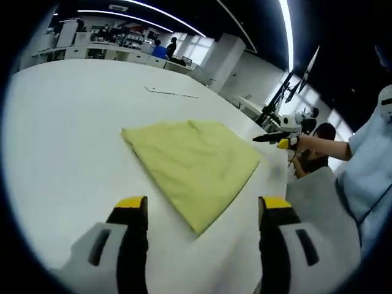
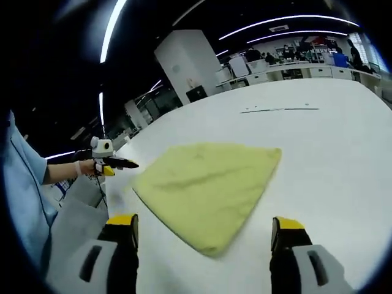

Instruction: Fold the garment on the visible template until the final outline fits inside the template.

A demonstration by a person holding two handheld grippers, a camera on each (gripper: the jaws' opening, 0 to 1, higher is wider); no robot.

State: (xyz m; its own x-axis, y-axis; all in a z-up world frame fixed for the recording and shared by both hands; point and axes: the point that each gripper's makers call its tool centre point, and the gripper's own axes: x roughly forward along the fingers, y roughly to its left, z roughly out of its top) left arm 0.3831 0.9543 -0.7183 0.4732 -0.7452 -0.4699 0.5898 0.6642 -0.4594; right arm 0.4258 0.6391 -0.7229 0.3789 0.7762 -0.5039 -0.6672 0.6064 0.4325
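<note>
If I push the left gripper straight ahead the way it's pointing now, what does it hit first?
Most likely the near corner of the folded yellow garment on the white table. It lies directly between the open jaws of the left gripper, though depth is hard to judge.

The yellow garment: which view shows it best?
The right gripper view: the yellow garment lies centred and whole, between its open claw. The left gripper view also shows it whole, but more slanted.

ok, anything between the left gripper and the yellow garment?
Nothing. In the left gripper view, bare white table runs from the open left gripper to the folded yellow garment, whose near corner points between the jaws.
</note>
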